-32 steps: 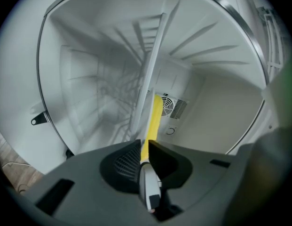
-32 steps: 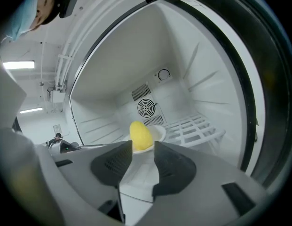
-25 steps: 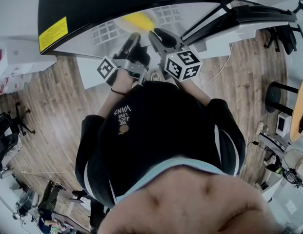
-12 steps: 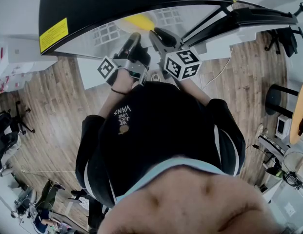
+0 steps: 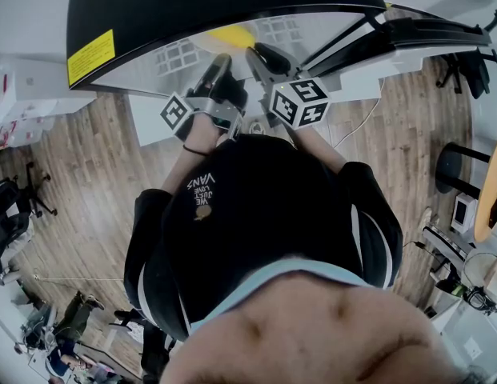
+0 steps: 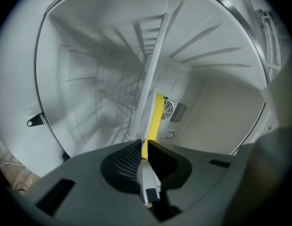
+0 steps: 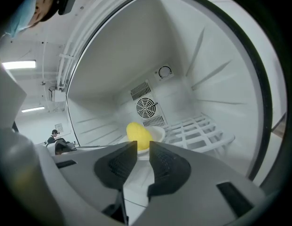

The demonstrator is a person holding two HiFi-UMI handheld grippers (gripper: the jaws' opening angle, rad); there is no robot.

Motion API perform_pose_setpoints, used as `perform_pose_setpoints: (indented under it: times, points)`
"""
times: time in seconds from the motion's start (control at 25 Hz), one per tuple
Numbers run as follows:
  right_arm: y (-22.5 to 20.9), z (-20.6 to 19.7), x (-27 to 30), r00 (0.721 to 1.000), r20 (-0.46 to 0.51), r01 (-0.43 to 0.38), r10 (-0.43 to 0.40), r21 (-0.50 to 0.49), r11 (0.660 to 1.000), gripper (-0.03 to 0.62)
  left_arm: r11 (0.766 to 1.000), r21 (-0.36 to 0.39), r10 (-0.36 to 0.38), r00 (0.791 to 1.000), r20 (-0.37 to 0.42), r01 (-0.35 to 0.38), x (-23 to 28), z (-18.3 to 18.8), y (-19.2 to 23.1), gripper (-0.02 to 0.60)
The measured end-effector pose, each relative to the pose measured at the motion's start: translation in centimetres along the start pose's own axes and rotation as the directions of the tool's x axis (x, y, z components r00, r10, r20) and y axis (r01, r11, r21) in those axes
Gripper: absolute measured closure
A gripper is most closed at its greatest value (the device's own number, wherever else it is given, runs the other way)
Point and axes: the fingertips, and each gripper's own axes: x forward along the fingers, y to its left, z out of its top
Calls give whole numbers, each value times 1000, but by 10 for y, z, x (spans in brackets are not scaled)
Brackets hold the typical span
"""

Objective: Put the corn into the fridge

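Fridge interior [image 7: 136, 55], corn [image 7: 138, 132] partly behind right gripper [image 7: 143, 146] jaws

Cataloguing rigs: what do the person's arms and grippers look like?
Both the left gripper and right gripper are dark grey, each carrying a white cube with black square markers; claw pads are ribbed. Sleeves are black, with a dark band on the left wrist.

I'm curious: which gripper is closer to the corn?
Right, narrowly. The right gripper points straight at the corn just past its jaws; the left gripper sits alongside, a white bar partly between it and the corn.
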Motion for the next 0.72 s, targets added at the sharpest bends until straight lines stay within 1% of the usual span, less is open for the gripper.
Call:
perform_pose_setpoints:
  times: [0.4,0.72]
  points:
    - [0,3,5,1000,7,11,-11,-11,1000,508,1000,3,-3,1000,7,3,-7,5,-4,534]
    - [1,3,2,1000,23,8,-9,20,1000,508,1000,9,-5,1000,9,4,-13,9,-5,532]
